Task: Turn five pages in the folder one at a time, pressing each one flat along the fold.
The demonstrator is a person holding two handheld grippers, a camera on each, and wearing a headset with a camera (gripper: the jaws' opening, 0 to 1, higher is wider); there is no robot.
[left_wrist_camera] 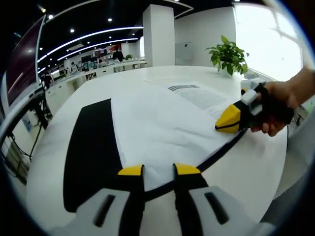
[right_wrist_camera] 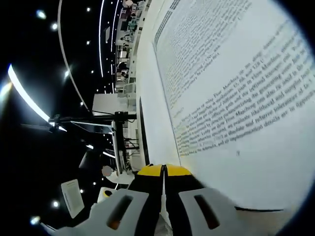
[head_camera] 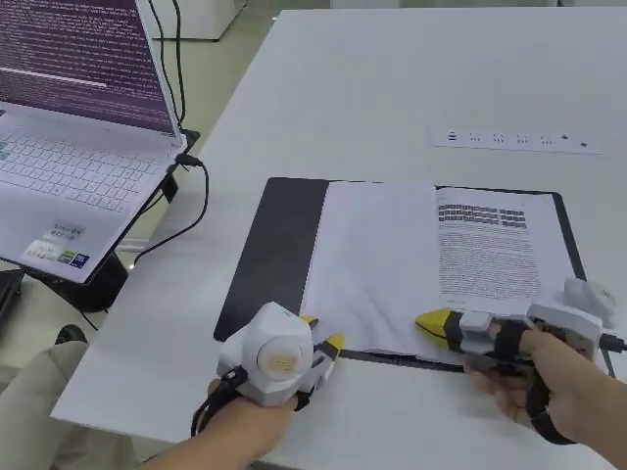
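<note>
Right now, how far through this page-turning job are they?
The folder lies open, a blank sheet already lying on its left side. In hand: the right gripper, shut, sits at the bottom edge by the fold; the left gripper, open, rests at that sheet's lower corner. How many turns remain cannot be counted.

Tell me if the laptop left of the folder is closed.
No, the laptop stands open, its screen lit and its keyboard showing.

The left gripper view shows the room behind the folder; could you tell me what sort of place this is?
Probably an open-plan office: rows of desks under strip ceiling lights, a potted plant, and an open laptop beside the white table.
</note>
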